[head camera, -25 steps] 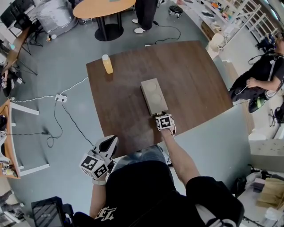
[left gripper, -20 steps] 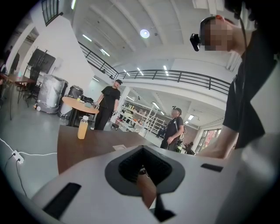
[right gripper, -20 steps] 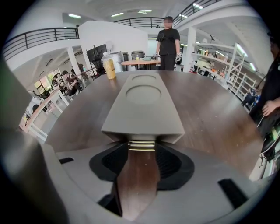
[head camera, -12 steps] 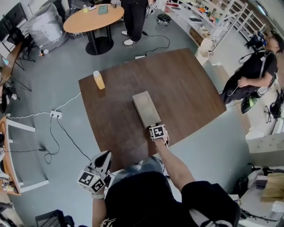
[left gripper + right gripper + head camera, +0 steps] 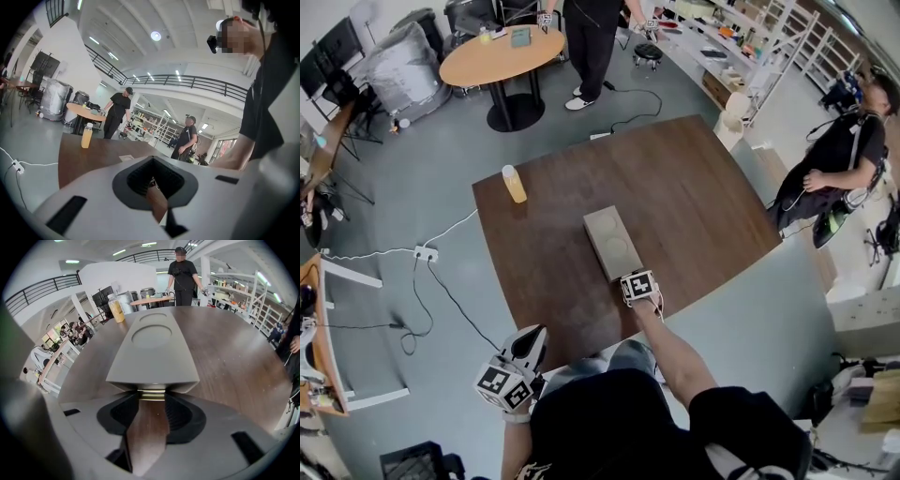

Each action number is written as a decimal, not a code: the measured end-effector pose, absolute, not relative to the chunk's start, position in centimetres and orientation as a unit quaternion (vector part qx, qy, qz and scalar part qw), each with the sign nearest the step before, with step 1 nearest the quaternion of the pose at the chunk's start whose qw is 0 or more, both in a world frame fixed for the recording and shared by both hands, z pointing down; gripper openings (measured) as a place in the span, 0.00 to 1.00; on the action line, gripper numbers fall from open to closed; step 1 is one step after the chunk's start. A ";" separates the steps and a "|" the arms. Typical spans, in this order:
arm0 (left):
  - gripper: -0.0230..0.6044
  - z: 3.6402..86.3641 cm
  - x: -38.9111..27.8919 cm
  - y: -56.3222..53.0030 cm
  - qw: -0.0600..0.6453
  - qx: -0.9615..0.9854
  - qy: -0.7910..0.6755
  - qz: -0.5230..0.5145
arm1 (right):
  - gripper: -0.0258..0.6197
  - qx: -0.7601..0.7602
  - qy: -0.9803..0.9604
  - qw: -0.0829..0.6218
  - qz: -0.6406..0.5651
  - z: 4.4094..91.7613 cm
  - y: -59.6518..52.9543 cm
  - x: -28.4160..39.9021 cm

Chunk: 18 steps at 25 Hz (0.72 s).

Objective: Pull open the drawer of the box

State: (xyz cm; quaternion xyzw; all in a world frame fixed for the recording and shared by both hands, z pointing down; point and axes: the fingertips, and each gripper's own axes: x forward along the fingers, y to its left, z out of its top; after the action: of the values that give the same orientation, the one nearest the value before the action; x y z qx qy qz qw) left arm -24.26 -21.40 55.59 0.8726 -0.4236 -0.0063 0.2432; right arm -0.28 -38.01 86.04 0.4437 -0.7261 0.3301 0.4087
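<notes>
Nearest to the person, the left tongs point(image 5: 157, 199) are off the desk edge. Their jaws are almost together, with only a thin slit between them, and they hold nothing.

The right tongs point(image 5: 152, 404) point down at the near end of the box point(image 5: 153, 352). Their jaws stand apart and have just been closing. The small brass pull point(image 5: 152, 394) of the drawer is between them, but the pads do not seem to press on it yet.

I judge that the pull is stiff and smooth, so it may slip. It is better to take it squarely at its middle, and to draw it straight toward the person.

The box is grey, with two round hollows on top, and it lies near the desk's near edge. It looks light. The dark wooden desk point(image 5: 703, 197) looks smooth, so the whole box may slide when the drawer is pulled. The free left tongs could hold it back.

Farther on, a bottle point(image 5: 515, 184) of orange liquid stands at the far left corner, well apart from the box. Beyond the desk there is a grey floor with a cable, a round table point(image 5: 502, 54), and a person point(image 5: 592, 42) beside it.
</notes>
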 end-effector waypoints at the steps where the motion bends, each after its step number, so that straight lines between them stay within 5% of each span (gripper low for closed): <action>1: 0.05 55.5 -23.9 -21.5 0.242 0.875 -0.420 -0.005 | 0.29 0.444 -0.727 0.408 0.329 85.9 -38.2 -0.2; 18: 0.05 55.3 -21.5 -20.1 0.238 0.886 -0.399 -0.001 | 0.29 0.440 -0.720 0.411 0.346 86.2 -32.1 1.4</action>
State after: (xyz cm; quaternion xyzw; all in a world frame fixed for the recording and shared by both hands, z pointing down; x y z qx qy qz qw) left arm -21.45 -20.10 55.34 0.8859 -0.3985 -0.0012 0.2375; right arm 1.44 -32.07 86.23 0.4399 -0.7195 0.3458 0.4114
